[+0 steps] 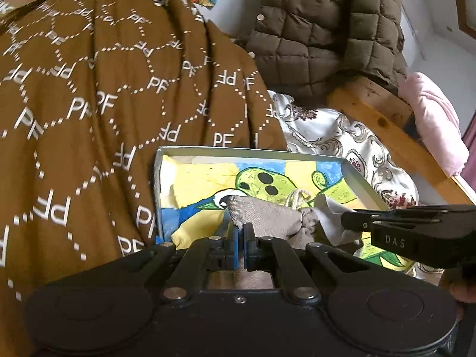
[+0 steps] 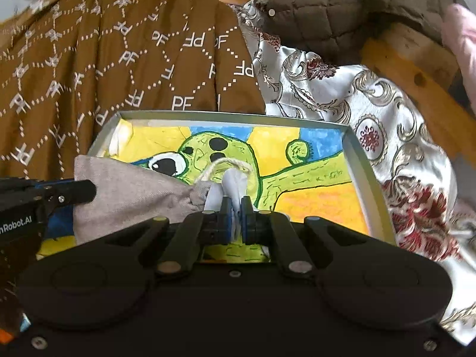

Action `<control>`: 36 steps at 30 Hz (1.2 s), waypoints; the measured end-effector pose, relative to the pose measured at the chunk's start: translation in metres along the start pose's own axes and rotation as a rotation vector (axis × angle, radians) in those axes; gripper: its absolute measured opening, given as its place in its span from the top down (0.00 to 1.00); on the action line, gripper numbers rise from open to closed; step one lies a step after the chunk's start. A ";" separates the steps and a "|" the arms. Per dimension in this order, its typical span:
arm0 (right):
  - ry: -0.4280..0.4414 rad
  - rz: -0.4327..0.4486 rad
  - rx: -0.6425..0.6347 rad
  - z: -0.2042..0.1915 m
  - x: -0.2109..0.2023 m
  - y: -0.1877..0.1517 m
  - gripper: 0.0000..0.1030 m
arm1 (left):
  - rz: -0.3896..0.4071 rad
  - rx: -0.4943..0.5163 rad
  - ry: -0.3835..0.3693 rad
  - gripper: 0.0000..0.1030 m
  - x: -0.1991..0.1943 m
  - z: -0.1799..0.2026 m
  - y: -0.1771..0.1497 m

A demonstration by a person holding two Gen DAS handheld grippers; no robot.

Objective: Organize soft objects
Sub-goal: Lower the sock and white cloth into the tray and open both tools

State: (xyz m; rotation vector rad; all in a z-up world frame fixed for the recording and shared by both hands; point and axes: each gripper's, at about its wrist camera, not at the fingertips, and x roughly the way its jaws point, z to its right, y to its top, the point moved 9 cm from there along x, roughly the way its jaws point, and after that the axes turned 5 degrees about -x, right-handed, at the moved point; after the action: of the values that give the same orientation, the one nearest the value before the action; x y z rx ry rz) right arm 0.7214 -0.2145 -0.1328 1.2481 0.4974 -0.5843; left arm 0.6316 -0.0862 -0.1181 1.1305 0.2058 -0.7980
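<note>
— Grey woven drawstring pouch [image 1: 267, 217], lying over the shallow tray [image 1: 361, 172] with the painted green creature. Pinched at its near corner by the left gripper [image 1: 241, 232], blue pads [image 1: 236, 238] pressed together on the cloth.

— And at the pouch's mouth?

— Bunched tight, cream cord [image 2: 221, 165] looped just beyond it. White cloth [image 2: 232, 187] sticking out of the opening, clamped between the right gripper [image 2: 235, 217] fingers, almost no gap left. Reaches up just ahead of the tips.

— Seen from the left claw?

— Pouch body stretching forward and to the right from the pads, ending at the mouth, where the right gripper [image 1: 346, 221] comes in sideways from the right edge. White cloth [image 1: 330, 208] showing there too.

— From the right claw?

— Pouch [image 2: 131, 196] spread to the left of the fingers, left gripper [image 2: 89, 190] poking in from the left edge, its tip against the grey fabric.

— Farther out?

— Tray rim [image 2: 366, 172] all round. Beyond it, brown blanket [image 1: 104, 104] with white PF lettering ahead and left; silvery patterned satin [image 2: 372, 113] ahead and right. Quilted olive jacket [image 1: 321, 35] farther back, over a wooden frame [image 1: 383, 125], pink fabric [image 1: 434, 125] at far right.
</note>
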 end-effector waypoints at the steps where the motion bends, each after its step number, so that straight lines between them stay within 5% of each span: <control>1: -0.006 -0.010 -0.003 -0.004 0.004 0.005 0.99 | 0.002 -0.020 0.004 0.97 0.002 -0.003 -0.002; 5: -0.016 -0.048 0.001 -0.004 0.014 0.013 0.98 | -0.015 -0.082 0.019 0.96 0.009 -0.010 -0.007; 11: 0.010 -0.103 0.008 -0.005 0.040 0.011 0.97 | 0.011 -0.017 0.057 0.87 0.007 -0.005 -0.009; 18: 0.060 -0.137 -0.022 -0.005 0.057 0.003 0.83 | 0.015 -0.022 0.049 0.83 0.000 -0.004 -0.015; 28: 0.127 -0.014 0.014 0.029 0.022 0.006 0.57 | 0.050 0.058 0.110 0.74 -0.016 0.017 -0.013; 36: 0.226 0.146 -0.029 0.053 -0.043 -0.007 0.26 | 0.124 0.084 0.161 0.52 -0.069 0.055 -0.030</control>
State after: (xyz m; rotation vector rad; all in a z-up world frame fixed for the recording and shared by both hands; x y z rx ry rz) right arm 0.6867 -0.2612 -0.0974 1.3173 0.5951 -0.3130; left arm 0.5498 -0.1071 -0.0793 1.2756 0.2350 -0.6105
